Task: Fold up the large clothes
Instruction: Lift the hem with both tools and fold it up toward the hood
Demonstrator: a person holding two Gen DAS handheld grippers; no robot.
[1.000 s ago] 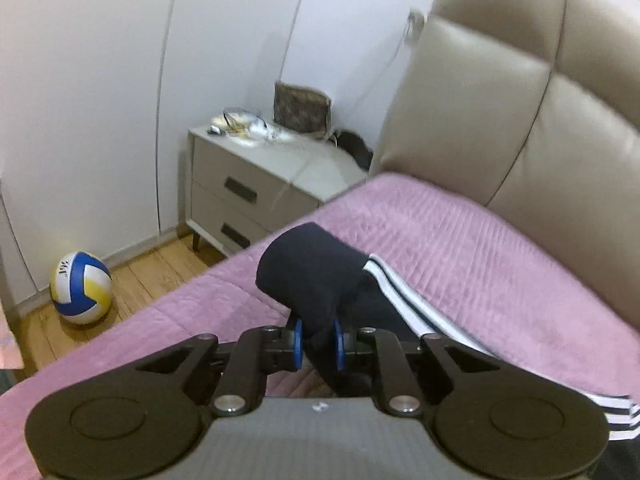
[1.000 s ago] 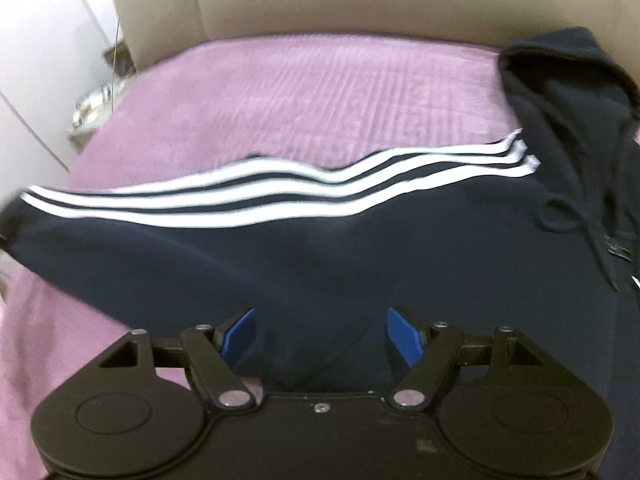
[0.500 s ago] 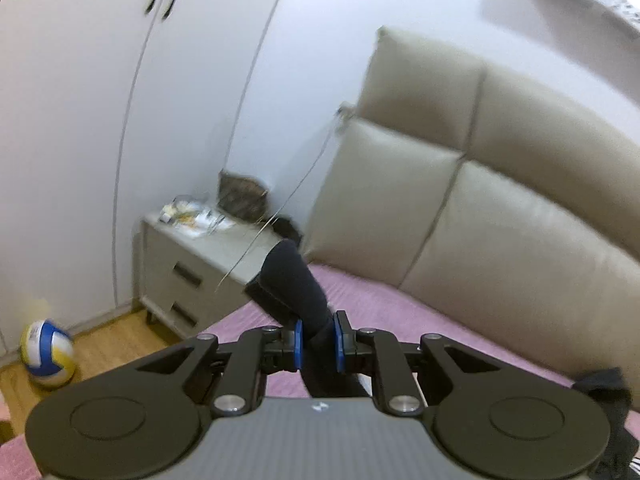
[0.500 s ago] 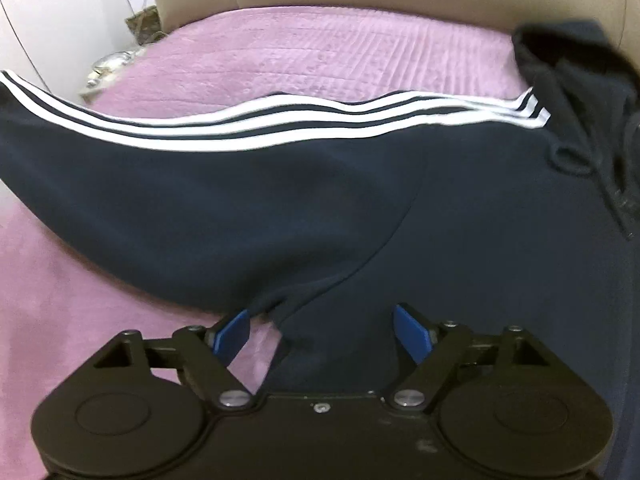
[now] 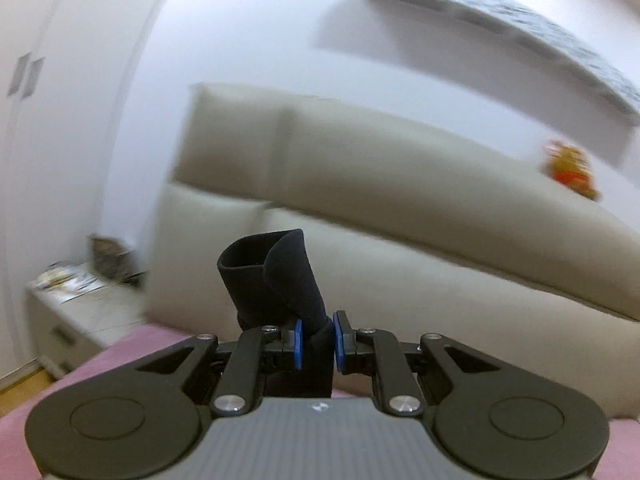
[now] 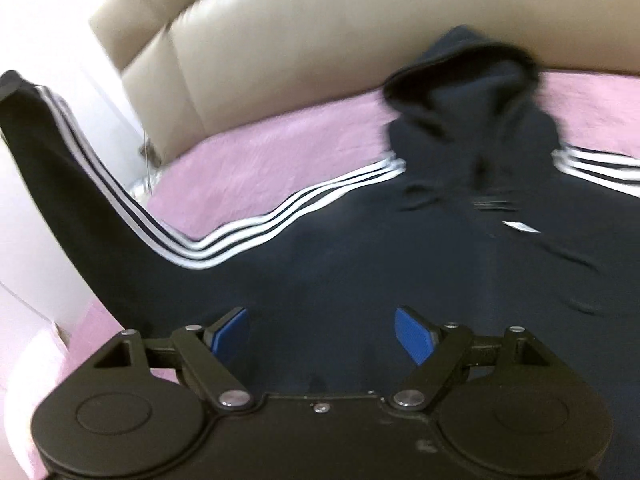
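Right now my left claw is pinched tight on the cuff of the hoodie's sleeve, the blue pads squeezing the dark fabric so the cuff stands up beyond them. I hold it by the end, I judge, so the whole sleeve follows as one piece when I swing it over the body.

My right claw hangs just above the hoodie with its jaws spread wide and nothing between them; it looks ready to pin the torso or catch the hem, though which I cannot say.

Beyond it the hoodie lies front-up on the pink bed, hood toward the beige headboard. The striped sleeve rises off the bed to the hoodie's left, lifted clear and taut. The other sleeve lies flat on the hoodie's right.

Behind the headboard's left end stands a nightstand, blurred.
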